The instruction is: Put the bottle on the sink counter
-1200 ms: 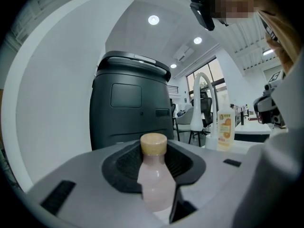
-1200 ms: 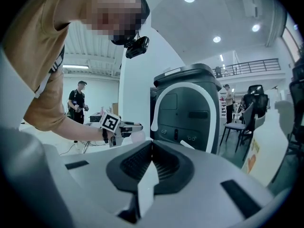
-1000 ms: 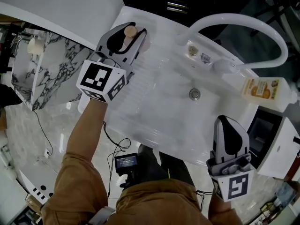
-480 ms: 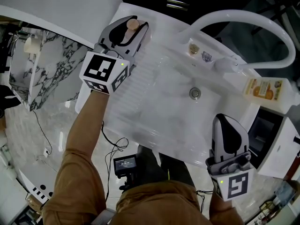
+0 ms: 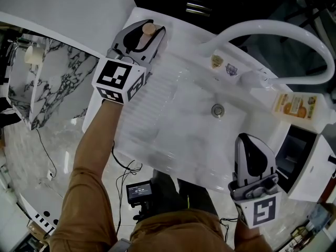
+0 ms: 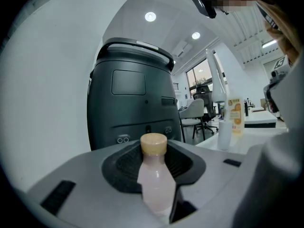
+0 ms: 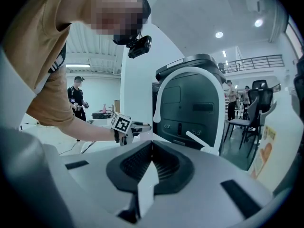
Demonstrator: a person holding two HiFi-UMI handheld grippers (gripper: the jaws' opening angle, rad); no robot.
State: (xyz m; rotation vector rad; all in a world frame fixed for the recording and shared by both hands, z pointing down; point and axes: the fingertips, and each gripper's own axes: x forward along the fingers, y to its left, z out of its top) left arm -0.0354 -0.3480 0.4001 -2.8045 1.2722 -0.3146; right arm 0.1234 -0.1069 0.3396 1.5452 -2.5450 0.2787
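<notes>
My left gripper (image 5: 144, 33) is shut on a small pale pink bottle (image 6: 155, 182) with a tan cap (image 5: 149, 29). In the head view it holds the bottle upright over the far left corner of the white sink counter (image 5: 176, 38). Whether the bottle's base touches the counter is hidden by the jaws. In the left gripper view the jaws grip the bottle's body and the cap stands up between them. My right gripper (image 5: 251, 143) hovers at the sink's near right corner, shut with nothing in it; the right gripper view shows its jaws (image 7: 151, 167) together.
A white faucet hose (image 5: 273, 22) arches over the back of the basin, whose drain (image 5: 217, 109) lies mid-sink. An orange-labelled bottle (image 5: 296, 105) lies on the right ledge. A dark machine (image 6: 130, 94) stands behind the counter. A marble-patterned surface (image 5: 58, 83) is to the left.
My left gripper has shifted a little farther toward the sink's far left corner with the bottle still in it. The right gripper has barely moved.
</notes>
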